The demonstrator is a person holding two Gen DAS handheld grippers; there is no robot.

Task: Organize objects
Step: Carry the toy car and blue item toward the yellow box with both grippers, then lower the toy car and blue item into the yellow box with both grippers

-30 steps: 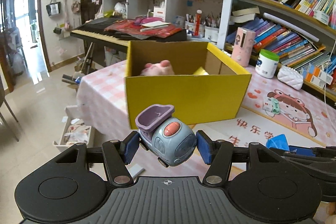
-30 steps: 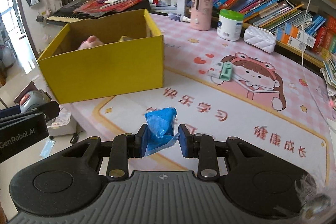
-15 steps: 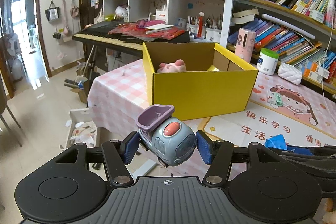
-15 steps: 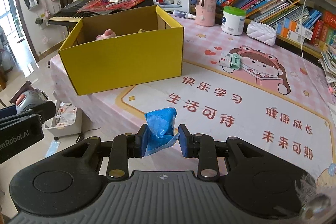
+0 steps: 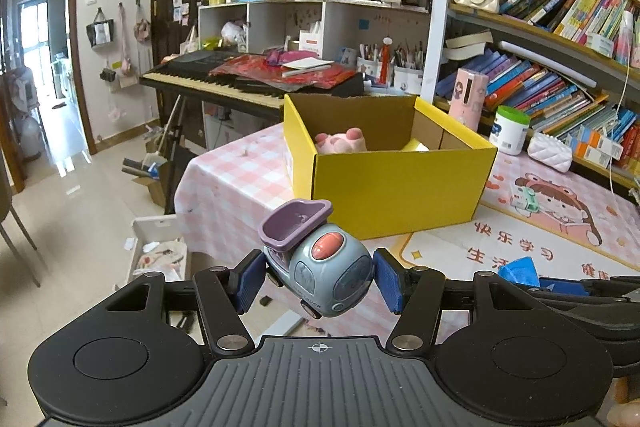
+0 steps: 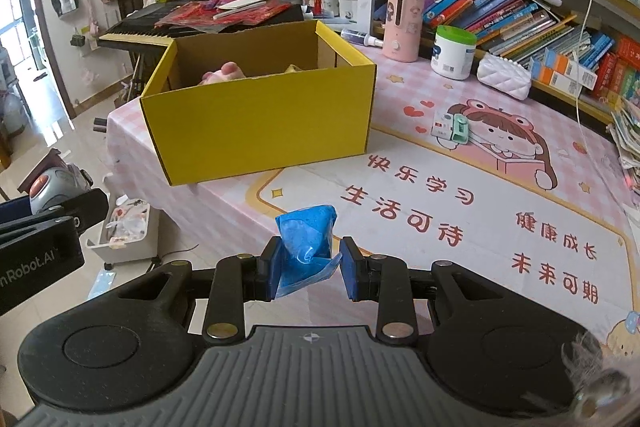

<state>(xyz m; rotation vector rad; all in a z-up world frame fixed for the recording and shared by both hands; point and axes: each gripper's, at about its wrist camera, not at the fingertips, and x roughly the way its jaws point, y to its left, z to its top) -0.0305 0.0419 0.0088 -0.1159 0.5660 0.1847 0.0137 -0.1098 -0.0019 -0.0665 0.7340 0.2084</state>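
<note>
Grey-blue toy truck (image 5: 320, 273) and blue packet (image 6: 307, 247) held aloft; yellow box (image 6: 260, 115) open.

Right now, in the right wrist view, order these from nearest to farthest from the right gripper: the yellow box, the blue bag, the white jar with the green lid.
1. Blue bag: clamped in the right gripper.
2. Yellow box: ahead, slightly left, on the table.
3. White jar: far right, beside the bookshelf.

Both grippers share one build: black ribbed bodies, round side discs, silver screws, blue-padded fingers (image 5: 249, 281); the left gripper (image 6: 36, 247) carries white lettering
</note>
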